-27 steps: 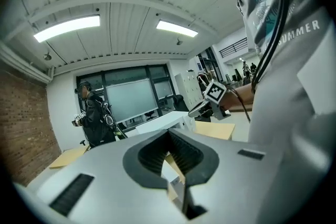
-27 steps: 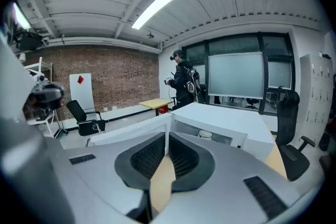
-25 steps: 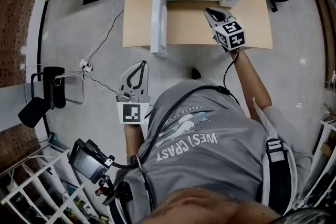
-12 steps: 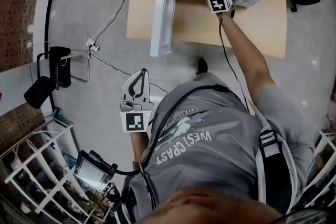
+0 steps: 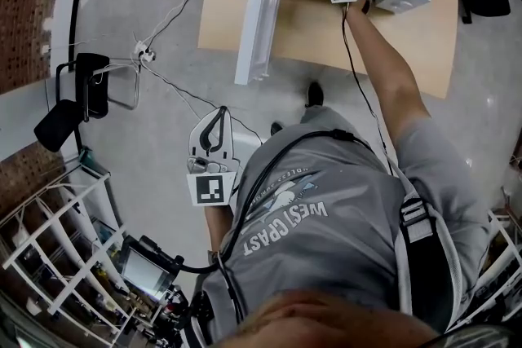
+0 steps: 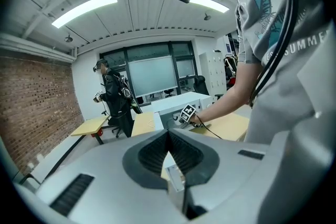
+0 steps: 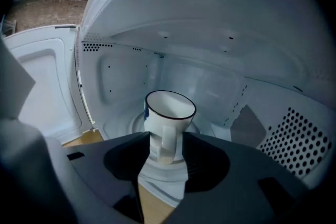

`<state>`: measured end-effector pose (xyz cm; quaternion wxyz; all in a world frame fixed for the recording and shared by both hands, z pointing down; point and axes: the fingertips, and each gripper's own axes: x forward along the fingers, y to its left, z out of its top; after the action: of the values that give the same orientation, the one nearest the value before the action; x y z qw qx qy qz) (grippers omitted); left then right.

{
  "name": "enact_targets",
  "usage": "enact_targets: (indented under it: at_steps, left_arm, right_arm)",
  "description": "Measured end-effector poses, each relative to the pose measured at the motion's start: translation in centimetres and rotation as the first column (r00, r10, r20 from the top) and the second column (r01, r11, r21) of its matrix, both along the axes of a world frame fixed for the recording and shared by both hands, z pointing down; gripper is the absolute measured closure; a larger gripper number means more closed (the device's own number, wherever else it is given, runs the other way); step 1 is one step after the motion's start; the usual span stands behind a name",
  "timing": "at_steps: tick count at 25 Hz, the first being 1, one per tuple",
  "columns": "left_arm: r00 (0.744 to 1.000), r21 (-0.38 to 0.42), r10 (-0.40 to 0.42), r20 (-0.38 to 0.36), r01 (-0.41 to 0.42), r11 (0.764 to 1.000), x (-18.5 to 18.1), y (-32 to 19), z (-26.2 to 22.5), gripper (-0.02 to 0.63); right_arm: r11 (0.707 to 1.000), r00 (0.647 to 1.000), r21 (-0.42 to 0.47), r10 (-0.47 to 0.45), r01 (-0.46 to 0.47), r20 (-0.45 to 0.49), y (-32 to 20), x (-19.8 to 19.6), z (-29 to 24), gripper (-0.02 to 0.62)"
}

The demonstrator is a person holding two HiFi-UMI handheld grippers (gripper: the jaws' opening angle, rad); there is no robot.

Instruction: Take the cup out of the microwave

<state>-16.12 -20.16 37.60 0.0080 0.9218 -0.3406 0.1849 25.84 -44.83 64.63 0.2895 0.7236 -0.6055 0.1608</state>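
Inside the microwave (image 7: 210, 34), the right gripper (image 7: 167, 135) has just opened its jaws wide, with the handle of the cup (image 7: 169, 112) between them. The left gripper (image 6: 168, 139) is closed and empty.

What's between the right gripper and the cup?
Nothing. In the right gripper view, the right gripper, jaws just opened, straddles the cup's handle.

Cup (image 7: 169, 110) in microwave (image 7: 220, 44), directly ahead of right claw (image 7: 164, 140); cup handle between its just-opened jaws. Microwave door (image 7: 39, 86) left of claw, perforated wall (image 7: 299, 149) right. Microwave stands on table (image 5: 236, 12).
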Motion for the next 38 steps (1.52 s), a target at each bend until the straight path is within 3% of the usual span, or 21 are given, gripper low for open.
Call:
enact_targets:
  at_steps: [3,7,14,28,38]
  left_arm:
    - [1.0,-0.009,-0.004,0.005,0.004,1.0,-0.4,-0.1,0.3,0.563]
    - [1.0,-0.014,0.002,0.005,-0.002,1.0,-0.4,-0.1,0.6,0.563]
    - [1.0,-0.023,0.008,0.002,-0.008,1.0,-0.9,-0.1,0.8,0.563]
    - [0.998,-0.001,0.049,-0.034,-0.049,0.999,-2.8,1.4,0.7,0.563]
    - [0.989,0.059,0.109,-0.097,-0.104,0.993,-6.4,4.7,0.0,0.563]
  right_arm:
    - [1.0,1.0,-0.005,0.006,-0.006,0.003,-0.4,-0.2,0.3,0.485]
    - [1.0,0.997,0.014,0.018,-0.019,0.069,-0.5,-0.6,0.0,0.522]
    - [0.997,0.981,0.074,0.008,-0.023,0.196,2.1,-3.1,0.8,0.526]
    - [0.99,0.977,0.144,-0.022,-0.009,0.21,8.5,-6.5,-3.0,0.526]
    - [0.97,0.978,0.243,-0.05,0.0,0.2,16.8,-12.1,-9.9,0.526]
